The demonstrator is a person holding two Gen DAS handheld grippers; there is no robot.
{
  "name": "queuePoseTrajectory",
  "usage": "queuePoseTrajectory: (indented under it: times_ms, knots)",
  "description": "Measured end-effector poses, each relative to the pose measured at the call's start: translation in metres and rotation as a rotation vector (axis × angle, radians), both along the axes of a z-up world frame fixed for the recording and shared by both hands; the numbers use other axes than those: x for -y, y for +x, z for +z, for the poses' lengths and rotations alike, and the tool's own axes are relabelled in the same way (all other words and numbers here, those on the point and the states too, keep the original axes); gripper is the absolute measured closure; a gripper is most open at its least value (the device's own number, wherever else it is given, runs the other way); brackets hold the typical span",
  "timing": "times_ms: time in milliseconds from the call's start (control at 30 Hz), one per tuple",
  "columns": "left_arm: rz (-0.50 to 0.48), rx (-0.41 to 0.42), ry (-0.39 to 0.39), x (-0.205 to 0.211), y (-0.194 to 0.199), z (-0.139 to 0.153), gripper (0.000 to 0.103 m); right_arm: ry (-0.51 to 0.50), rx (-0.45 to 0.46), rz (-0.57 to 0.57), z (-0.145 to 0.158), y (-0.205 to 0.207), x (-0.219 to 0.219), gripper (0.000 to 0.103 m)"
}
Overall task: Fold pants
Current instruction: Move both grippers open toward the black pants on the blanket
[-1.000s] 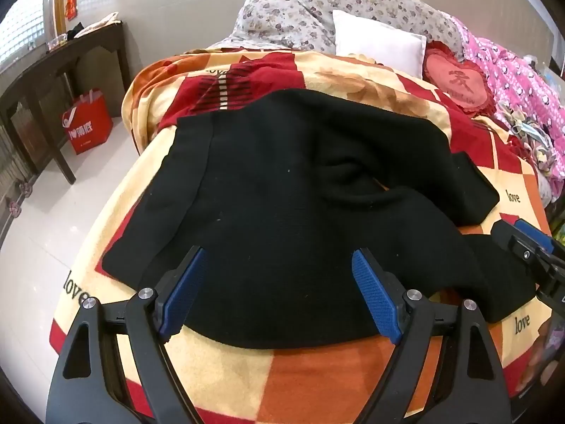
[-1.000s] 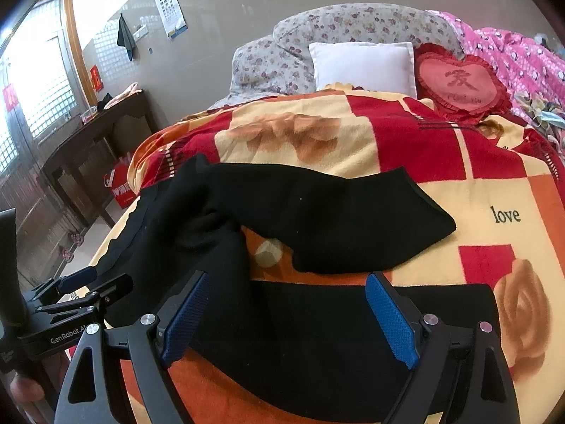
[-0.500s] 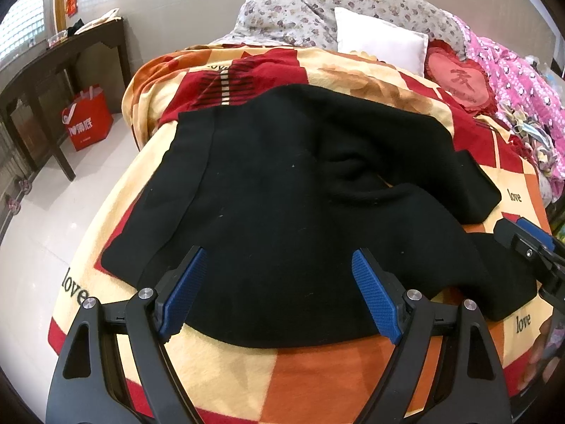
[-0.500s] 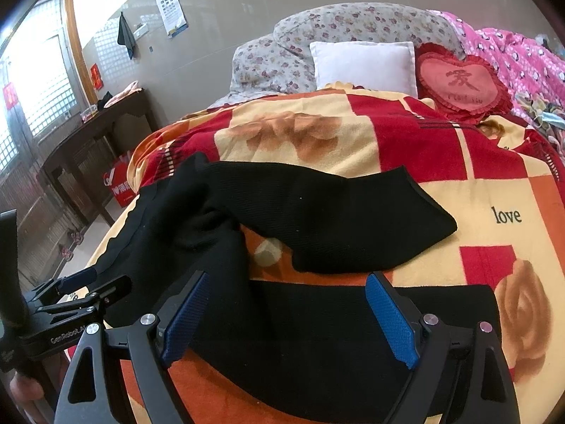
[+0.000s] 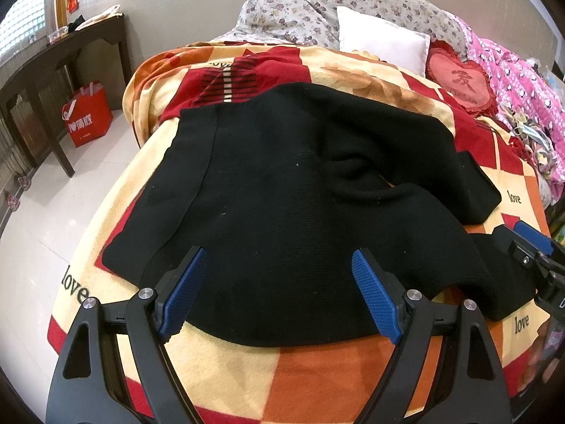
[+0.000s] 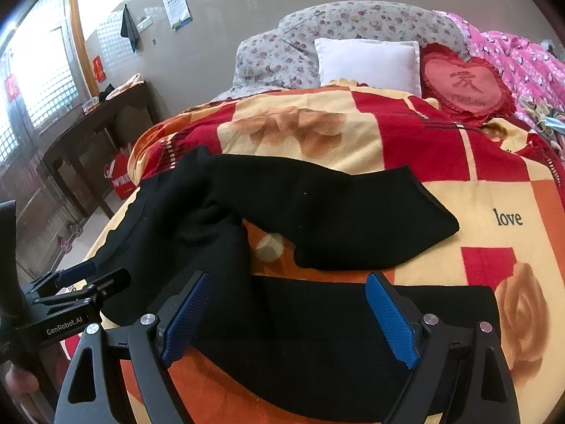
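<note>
Black pants [image 5: 282,205] lie spread on a red, orange and cream blanket [image 5: 317,381] on a bed. The waist end fills the left wrist view. In the right wrist view the two legs [image 6: 317,212] fork apart, the far one angled right, the near one along the bed's front edge. My left gripper [image 5: 279,293] is open and empty, just above the near edge of the waist part. My right gripper [image 6: 289,318] is open and empty over the near leg. Each gripper shows in the other's view, the right one [image 5: 529,247] and the left one [image 6: 77,282].
Pillows stand at the head of the bed: floral [image 6: 353,28], white [image 6: 367,63], a red heart cushion [image 6: 462,84]. A pink quilt [image 5: 522,81] lies at right. A dark wooden table [image 5: 53,63] and red bag [image 5: 86,113] stand on the white floor at left.
Both grippers stay open and nearly still. The left wrist view has shifted slightly, so the pants sit a little lower in it.
</note>
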State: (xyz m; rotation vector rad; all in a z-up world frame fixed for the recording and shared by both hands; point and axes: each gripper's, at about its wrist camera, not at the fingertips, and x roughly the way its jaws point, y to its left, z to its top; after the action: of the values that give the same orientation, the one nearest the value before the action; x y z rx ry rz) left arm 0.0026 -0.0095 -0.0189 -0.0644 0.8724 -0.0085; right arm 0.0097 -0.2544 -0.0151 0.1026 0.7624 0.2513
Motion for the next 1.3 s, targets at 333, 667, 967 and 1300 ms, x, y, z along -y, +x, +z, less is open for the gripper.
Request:
queuePoseTrajectory:
  times_ms: [333, 667, 967, 1300]
  knots:
    - [0.003, -0.007, -0.010, -0.002, -0.002, -0.004, 0.019, 0.001, 0.004, -0.008, -0.001, 0.001, 0.001, 0.014]
    - [0.014, -0.028, -0.036, -0.007, -0.003, -0.005, 0.019, 0.005, -0.062, -0.004, -0.004, 0.001, 0.004, 0.014]
    - [0.021, -0.037, -0.049, -0.013, -0.001, -0.005, 0.019, 0.006, -0.043, -0.014, -0.005, 0.001, 0.008, 0.014]
    - [0.038, -0.054, -0.066, -0.024, 0.000, -0.007, 0.019, 0.002, -0.059, -0.012, -0.008, 0.000, 0.011, 0.014]
